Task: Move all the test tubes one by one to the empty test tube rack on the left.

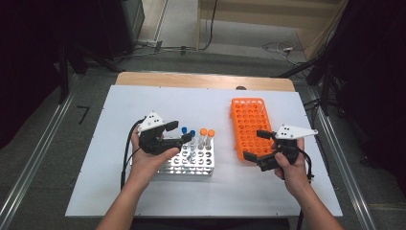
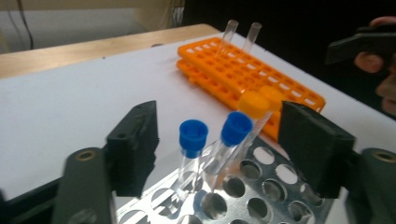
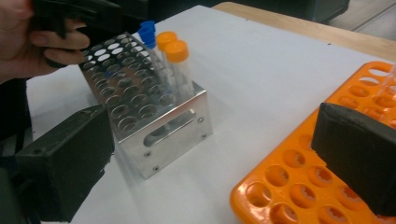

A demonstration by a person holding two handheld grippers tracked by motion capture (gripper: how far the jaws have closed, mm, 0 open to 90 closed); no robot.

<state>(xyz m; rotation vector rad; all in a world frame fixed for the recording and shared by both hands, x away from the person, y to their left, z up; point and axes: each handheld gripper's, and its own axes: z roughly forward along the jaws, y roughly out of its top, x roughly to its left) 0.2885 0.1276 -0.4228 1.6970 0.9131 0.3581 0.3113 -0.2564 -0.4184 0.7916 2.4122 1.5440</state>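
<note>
My left gripper (image 1: 179, 132) sits left of centre in the high view, jaws parted with nothing pressed between them. In the left gripper view two blue-capped tubes (image 2: 193, 136) stand in the metal rack (image 1: 191, 163) between my jaws, touching neither; the orange-capped tubes (image 2: 254, 103) behind them are half hidden. The rack's lower rows are cut off at the bottom. Further right lies the orange rack (image 1: 249, 125) on the white tabletop (image 1: 143, 191). My right gripper (image 1: 257, 145) hangs over its near end, jaws spread, empty.

Orange rack (image 1: 250, 125) on white table (image 1: 143, 191), cables (image 1: 280, 47) beyond.
</note>
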